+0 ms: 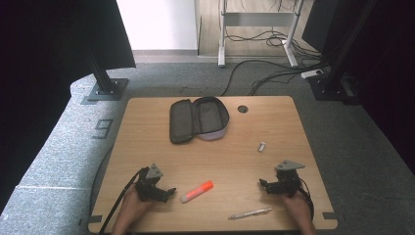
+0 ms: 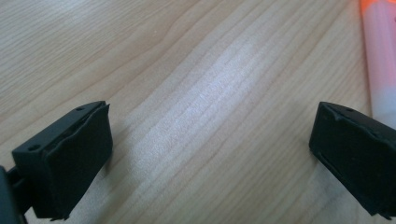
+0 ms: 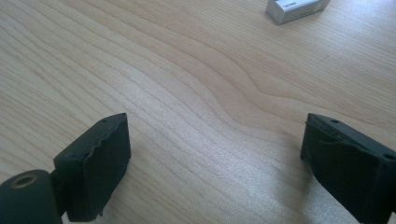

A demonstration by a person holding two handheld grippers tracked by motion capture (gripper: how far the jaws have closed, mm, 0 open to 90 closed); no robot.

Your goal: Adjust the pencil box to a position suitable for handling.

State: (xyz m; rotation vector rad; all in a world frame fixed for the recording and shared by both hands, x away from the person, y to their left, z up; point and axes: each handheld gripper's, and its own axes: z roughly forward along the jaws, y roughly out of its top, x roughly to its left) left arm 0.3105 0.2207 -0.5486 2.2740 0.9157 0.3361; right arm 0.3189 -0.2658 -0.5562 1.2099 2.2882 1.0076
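A grey pencil case (image 1: 198, 119) lies unzipped and open at the back of the wooden table (image 1: 147, 142). An orange highlighter (image 1: 196, 191) lies near the front, just right of my left gripper (image 1: 168, 194), and shows at the right edge of the left gripper view as an orange highlighter (image 2: 379, 51). My left gripper (image 2: 210, 154) is open over bare wood. A silver pen (image 1: 249, 213) lies by the front edge. A small white eraser (image 1: 262, 146) sits right of centre; the eraser (image 3: 296, 8) lies ahead of my right gripper (image 3: 215, 163). My right gripper (image 1: 263, 184) is open, holding nothing.
A round cable hole (image 1: 242, 108) is in the table's back right. Black stand bases (image 1: 105, 90) and cables (image 1: 274, 73) lie on the grey carpet beyond the table. A white desk frame (image 1: 257, 29) stands further back.
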